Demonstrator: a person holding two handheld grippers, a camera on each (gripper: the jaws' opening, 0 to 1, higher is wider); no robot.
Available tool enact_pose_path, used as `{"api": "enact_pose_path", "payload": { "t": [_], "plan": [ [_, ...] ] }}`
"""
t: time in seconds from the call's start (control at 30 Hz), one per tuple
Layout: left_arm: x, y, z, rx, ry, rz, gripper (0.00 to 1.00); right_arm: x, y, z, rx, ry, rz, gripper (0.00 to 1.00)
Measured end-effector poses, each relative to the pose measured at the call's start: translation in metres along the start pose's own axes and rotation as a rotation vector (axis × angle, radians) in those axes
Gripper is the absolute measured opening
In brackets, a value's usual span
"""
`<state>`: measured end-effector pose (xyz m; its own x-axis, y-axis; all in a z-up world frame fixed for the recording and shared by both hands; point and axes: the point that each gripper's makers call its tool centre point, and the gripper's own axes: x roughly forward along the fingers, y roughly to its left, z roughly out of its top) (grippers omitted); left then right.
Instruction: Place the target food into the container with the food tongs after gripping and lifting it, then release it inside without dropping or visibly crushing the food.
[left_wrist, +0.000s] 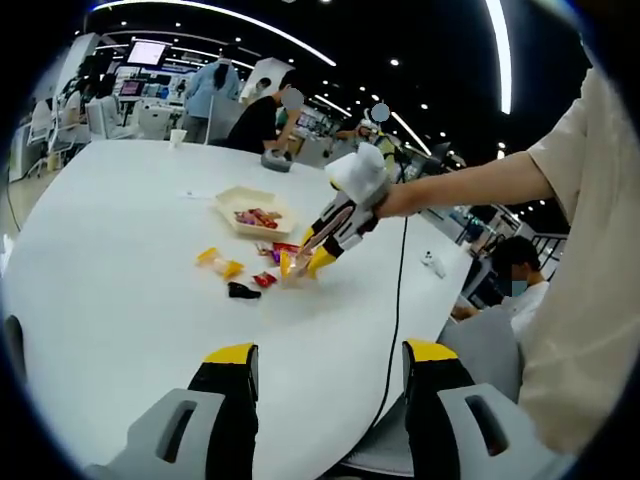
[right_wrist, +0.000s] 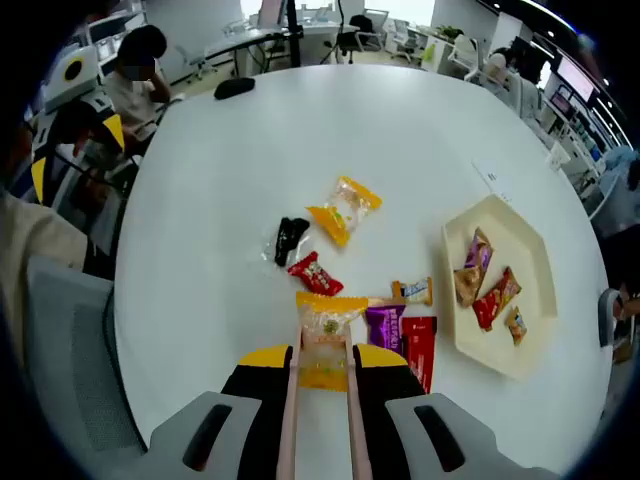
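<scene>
My right gripper (right_wrist: 322, 368) is shut on a pair of pale pink food tongs (right_wrist: 292, 405). The tong tips sit on either side of a clear and yellow snack packet (right_wrist: 324, 330) at the table surface; whether it is lifted I cannot tell. A cream tray (right_wrist: 500, 225) with several wrapped snacks lies to the right. Loose on the table are a yellow packet (right_wrist: 343, 210), a black packet (right_wrist: 290, 238) and a red candy (right_wrist: 315, 273). In the left gripper view my left gripper (left_wrist: 330, 358) is open and holds nothing, well short of the right gripper (left_wrist: 345, 220), the snack pile (left_wrist: 268, 272) and the tray (left_wrist: 232, 197).
Purple (right_wrist: 385, 325) and red (right_wrist: 420, 345) packets lie right beside the tongs. A black cable (left_wrist: 398, 300) runs over the white table (left_wrist: 120, 280) to its near edge. A black object (right_wrist: 235, 87) sits at the far side. People sit around the table.
</scene>
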<state>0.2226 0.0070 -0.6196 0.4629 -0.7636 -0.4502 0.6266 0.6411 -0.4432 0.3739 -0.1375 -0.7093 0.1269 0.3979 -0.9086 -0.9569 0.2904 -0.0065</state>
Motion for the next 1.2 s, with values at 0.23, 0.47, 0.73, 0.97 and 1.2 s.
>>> {"api": "enact_pose_path", "payload": {
  "t": [0.23, 0.47, 0.73, 0.97, 1.2],
  "plan": [
    [-0.001, -0.002, 0.001, 0.007, -0.004, -0.002, 0.57, -0.007, -0.004, 0.007, 0.0, -0.018, -0.019, 0.22],
    [-0.002, -0.003, 0.003, 0.012, -0.007, -0.003, 0.57, -0.016, -0.009, 0.011, 0.003, -0.032, -0.036, 0.22],
    [-0.003, -0.006, 0.004, 0.021, -0.011, -0.005, 0.57, -0.025, -0.013, 0.015, 0.006, -0.049, -0.057, 0.23],
    [-0.005, -0.006, 0.008, 0.026, -0.019, -0.001, 0.59, -0.032, -0.018, 0.02, 0.009, -0.066, -0.073, 0.23],
    [-0.006, -0.005, 0.013, 0.029, -0.033, 0.006, 0.61, -0.042, -0.026, 0.028, 0.018, -0.09, -0.093, 0.23]
  ]
}}
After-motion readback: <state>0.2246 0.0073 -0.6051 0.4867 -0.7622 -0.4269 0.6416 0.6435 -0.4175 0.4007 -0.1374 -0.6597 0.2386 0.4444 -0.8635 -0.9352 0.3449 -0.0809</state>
